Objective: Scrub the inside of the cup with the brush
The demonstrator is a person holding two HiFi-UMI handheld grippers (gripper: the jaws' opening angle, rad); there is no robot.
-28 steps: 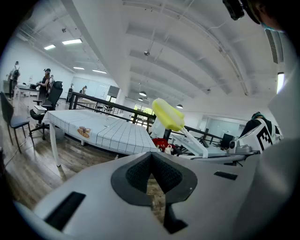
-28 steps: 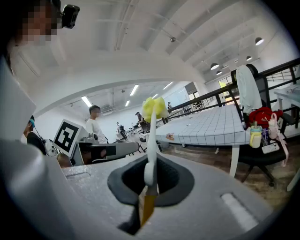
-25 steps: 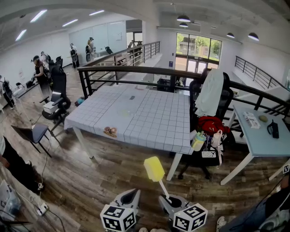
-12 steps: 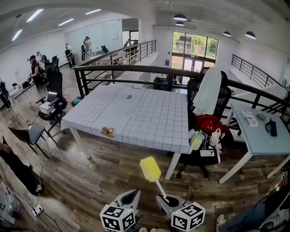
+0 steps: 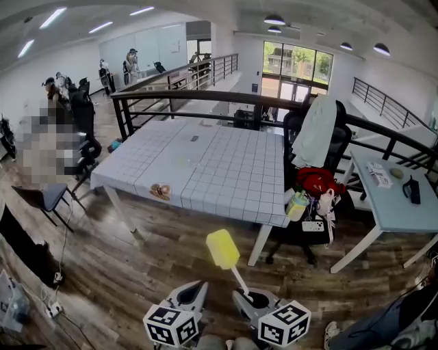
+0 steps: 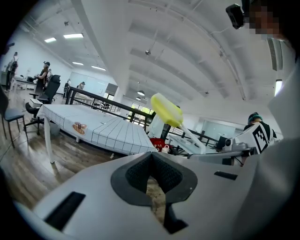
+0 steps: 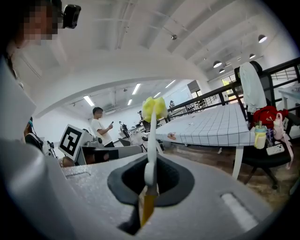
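Right tool (image 5: 254, 299) clamps the brush (image 5: 222, 249) handle, yellow head pointing forward toward the table (image 5: 226, 179); left tool (image 5: 195, 291) closed, empty.

Bright, even light from ceiling strips (image 5: 51, 19) and far windows (image 5: 299, 65); fisheye bending; gripper views' corners dark.
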